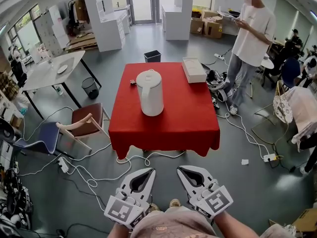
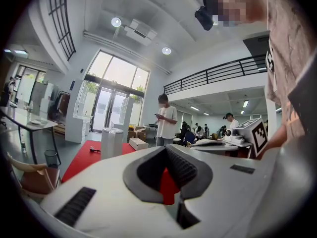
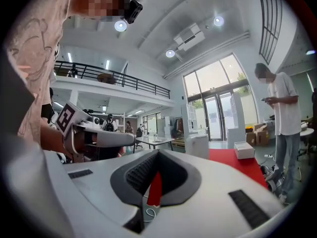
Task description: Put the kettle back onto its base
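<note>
A white kettle point(image 1: 149, 93) stands upright near the middle of a table with a red cloth point(image 1: 188, 123); no separate base shows under or beside it. It also appears far off in the left gripper view as the kettle point(image 2: 112, 142) and in the right gripper view as the kettle point(image 3: 197, 145). My left gripper point(image 1: 150, 171) and right gripper point(image 1: 181, 168) are side by side low in the head view, well short of the table's near edge. Both are shut and hold nothing: left gripper point(image 2: 166, 148), right gripper point(image 3: 158, 151).
A white flat box point(image 1: 193, 69) lies at the table's far right corner and a small metal object point(image 1: 132, 82) left of the kettle. A person point(image 1: 250, 38) stands right of the table. A chair point(image 1: 84, 123) stands at its left; cables point(image 1: 89, 177) cross the floor.
</note>
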Demonstrator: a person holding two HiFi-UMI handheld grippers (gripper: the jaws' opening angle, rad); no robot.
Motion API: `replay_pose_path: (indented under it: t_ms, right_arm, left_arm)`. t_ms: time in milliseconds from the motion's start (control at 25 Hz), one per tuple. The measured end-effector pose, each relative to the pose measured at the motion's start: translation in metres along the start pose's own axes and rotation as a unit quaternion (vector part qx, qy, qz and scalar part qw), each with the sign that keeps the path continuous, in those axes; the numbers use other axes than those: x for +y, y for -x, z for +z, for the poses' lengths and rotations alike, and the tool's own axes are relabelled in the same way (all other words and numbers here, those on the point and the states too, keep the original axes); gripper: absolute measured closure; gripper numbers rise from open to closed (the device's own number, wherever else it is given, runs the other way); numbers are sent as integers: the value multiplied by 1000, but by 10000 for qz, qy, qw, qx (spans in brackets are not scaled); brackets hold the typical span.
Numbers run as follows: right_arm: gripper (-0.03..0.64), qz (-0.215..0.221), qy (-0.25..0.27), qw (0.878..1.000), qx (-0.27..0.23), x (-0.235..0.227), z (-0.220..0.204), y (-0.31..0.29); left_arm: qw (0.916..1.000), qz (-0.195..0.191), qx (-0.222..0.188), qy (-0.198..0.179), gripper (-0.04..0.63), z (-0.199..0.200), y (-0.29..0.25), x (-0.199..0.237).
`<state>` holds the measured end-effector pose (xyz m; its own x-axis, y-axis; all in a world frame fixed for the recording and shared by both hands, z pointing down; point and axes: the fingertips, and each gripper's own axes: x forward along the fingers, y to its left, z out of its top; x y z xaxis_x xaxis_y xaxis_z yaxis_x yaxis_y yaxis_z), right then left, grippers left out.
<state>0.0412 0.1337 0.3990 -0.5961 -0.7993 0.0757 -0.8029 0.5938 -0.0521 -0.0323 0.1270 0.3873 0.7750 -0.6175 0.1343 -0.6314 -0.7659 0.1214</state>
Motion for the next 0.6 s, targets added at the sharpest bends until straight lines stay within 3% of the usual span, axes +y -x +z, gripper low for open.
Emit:
replay_pose_path:
  t_ms: [200,600]
  right_arm:
    - [614,72,35,10000,54,22,-1,-10]
    - [614,55,78,9999,-53,43,3,-19]
  left_arm:
    - [9991,27,-374,-219,595,9,16,16]
    - [9990,-25,-409,-191,594,6,33,24]
